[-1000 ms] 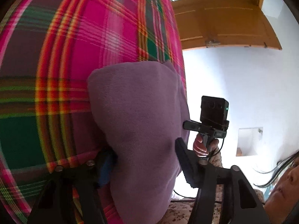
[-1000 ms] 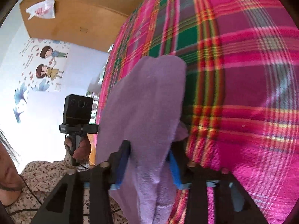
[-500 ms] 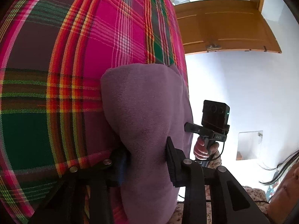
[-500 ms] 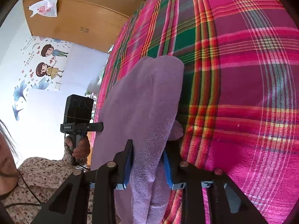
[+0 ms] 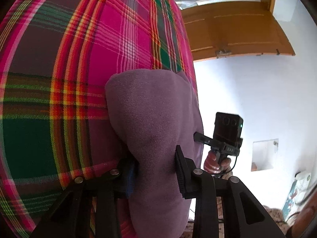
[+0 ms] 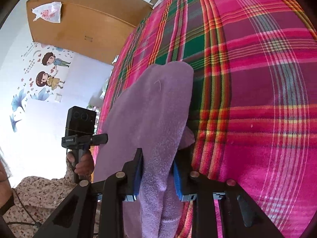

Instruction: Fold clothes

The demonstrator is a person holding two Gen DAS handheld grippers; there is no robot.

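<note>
Your left claw is clamped on the purple garment; your right claw is clamped on its other end; garment lies along the near edge of the plaid-covered bed.

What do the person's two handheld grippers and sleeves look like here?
Both grippers are black, riveted frames; the right gripper has blue pads, and so does the left gripper, only glimpsed. Each pistol-grip handle carries a boxy black camera. A thin black cable trails. The sleeve is beige floral.
</note>
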